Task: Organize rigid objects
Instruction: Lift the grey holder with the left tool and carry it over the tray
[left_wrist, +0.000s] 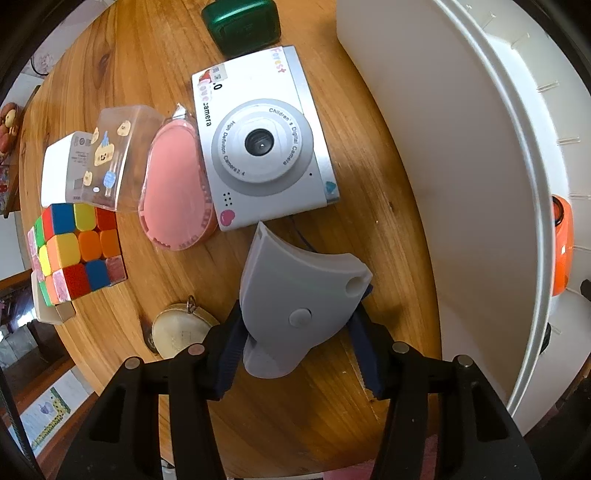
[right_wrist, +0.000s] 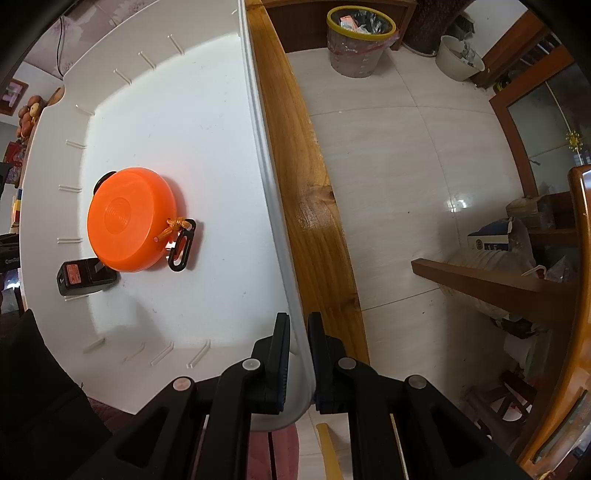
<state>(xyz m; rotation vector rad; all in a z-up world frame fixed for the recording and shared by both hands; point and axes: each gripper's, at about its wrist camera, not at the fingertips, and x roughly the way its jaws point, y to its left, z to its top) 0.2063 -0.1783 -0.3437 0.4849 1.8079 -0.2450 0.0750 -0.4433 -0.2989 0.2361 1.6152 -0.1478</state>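
Wooden counter (left_wrist: 155, 55) carries the clutter; white bin (right_wrist: 177, 110) sits at its right edge, likely the sorting destination. Right claw (right_wrist: 298, 354) is clamped on the bin's rim, apparently steadying it. Inside: orange round case (right_wrist: 127, 221) and black adapter (right_wrist: 81, 278). Children's camera (left_wrist: 258, 144) and Rubik's cube (left_wrist: 74, 251) lie mid-counter. Left claw (left_wrist: 299, 354) grips a grey plastic piece (left_wrist: 295, 299), probably bin-bound.
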